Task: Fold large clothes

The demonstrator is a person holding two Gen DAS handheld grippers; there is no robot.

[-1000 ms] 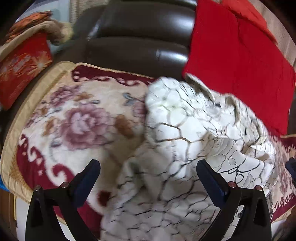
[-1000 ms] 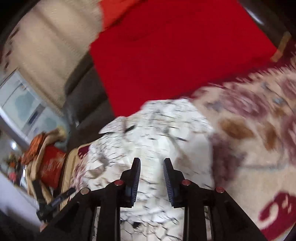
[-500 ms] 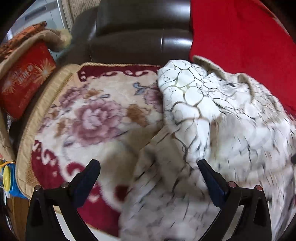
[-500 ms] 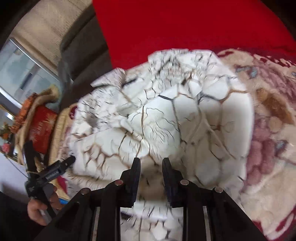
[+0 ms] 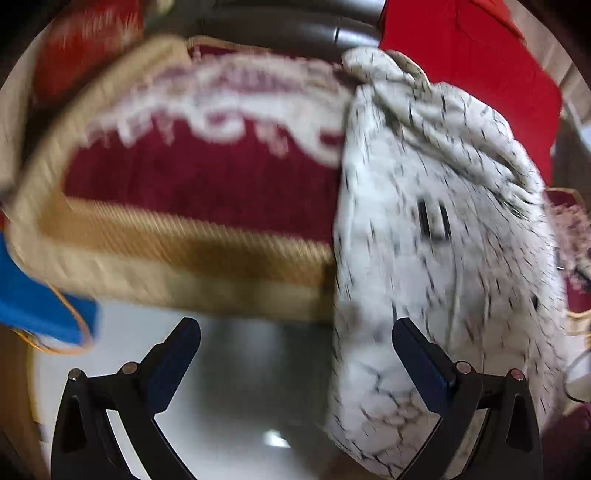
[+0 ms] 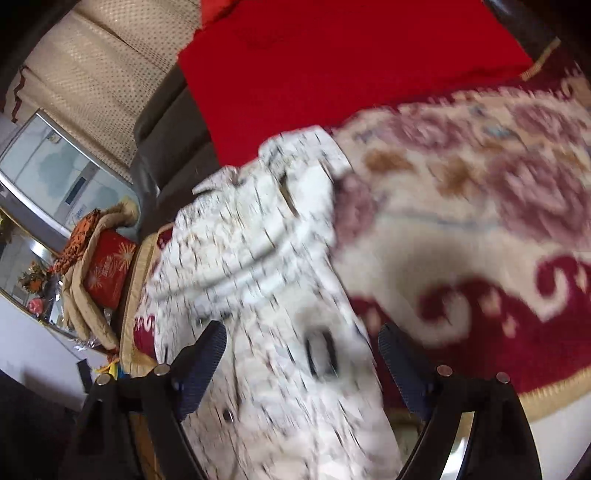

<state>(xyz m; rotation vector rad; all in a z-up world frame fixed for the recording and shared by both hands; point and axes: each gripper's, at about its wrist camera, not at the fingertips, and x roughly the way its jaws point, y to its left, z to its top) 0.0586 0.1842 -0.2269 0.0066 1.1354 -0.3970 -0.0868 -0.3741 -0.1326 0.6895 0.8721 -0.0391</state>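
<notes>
A large white garment with a dark crackle print (image 5: pixel 436 236) hangs over the front edge of a floral blanket (image 5: pixel 207 184) on the sofa, and it also shows in the right wrist view (image 6: pixel 266 280). My left gripper (image 5: pixel 295 350) is open, low in front of the blanket's edge, its right finger against the hanging garment. My right gripper (image 6: pixel 303 354) is open with the garment lying between its spread fingers, not clamped. Both views are blurred.
A red blanket (image 6: pixel 332 66) covers the dark leather sofa back (image 5: pixel 280 26). A red cushion and orange cloth (image 6: pixel 107 269) sit at the left end. A blue object (image 5: pixel 33 295) lies at the blanket's left. Grey floor (image 5: pixel 258 387) is below.
My right gripper has opened and let go of the garment, which now drapes down over the blanket's front edge. My left gripper has dropped lower, toward the floor.
</notes>
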